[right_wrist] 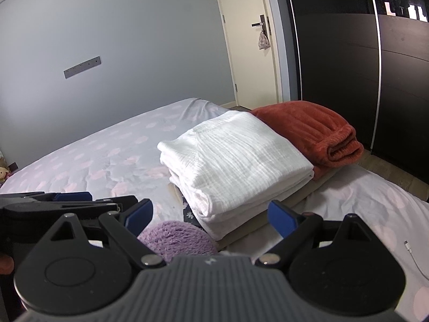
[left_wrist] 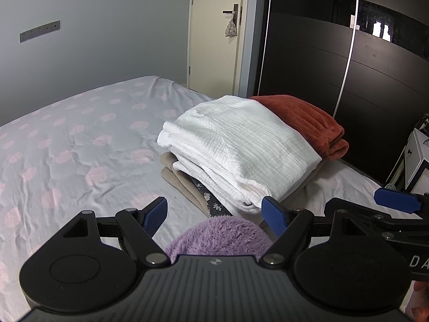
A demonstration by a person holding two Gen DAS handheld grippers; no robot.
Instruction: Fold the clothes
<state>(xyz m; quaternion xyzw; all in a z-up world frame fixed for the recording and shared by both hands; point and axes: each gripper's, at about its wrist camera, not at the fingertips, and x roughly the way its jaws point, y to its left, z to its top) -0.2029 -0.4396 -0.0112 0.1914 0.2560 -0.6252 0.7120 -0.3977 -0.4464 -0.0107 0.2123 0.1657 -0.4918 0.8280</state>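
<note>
A folded white garment (left_wrist: pixel 236 147) (right_wrist: pixel 236 155) tops a stack on the bed, over a beige piece (left_wrist: pixel 182 182) and a dark patterned piece (left_wrist: pixel 211 204). A folded rust-red fleece (left_wrist: pixel 308 123) (right_wrist: pixel 313 131) lies behind it. A fluffy purple garment (left_wrist: pixel 217 237) (right_wrist: pixel 177 237) lies right below both grippers. My left gripper (left_wrist: pixel 214 214) is open, its blue fingers either side of the purple fabric without closing on it. My right gripper (right_wrist: pixel 209 218) is open just to the left gripper's right; its blue finger (left_wrist: pixel 396 201) shows in the left view.
The bed sheet (left_wrist: pixel 80 147) is grey with pink dots. A dark wardrobe (left_wrist: pixel 348 67) stands along the bed's right side, a cream door (left_wrist: pixel 214 40) at the back. A white box (left_wrist: pixel 418 158) is at the right. A white cable (right_wrist: pixel 415 260) lies on the sheet.
</note>
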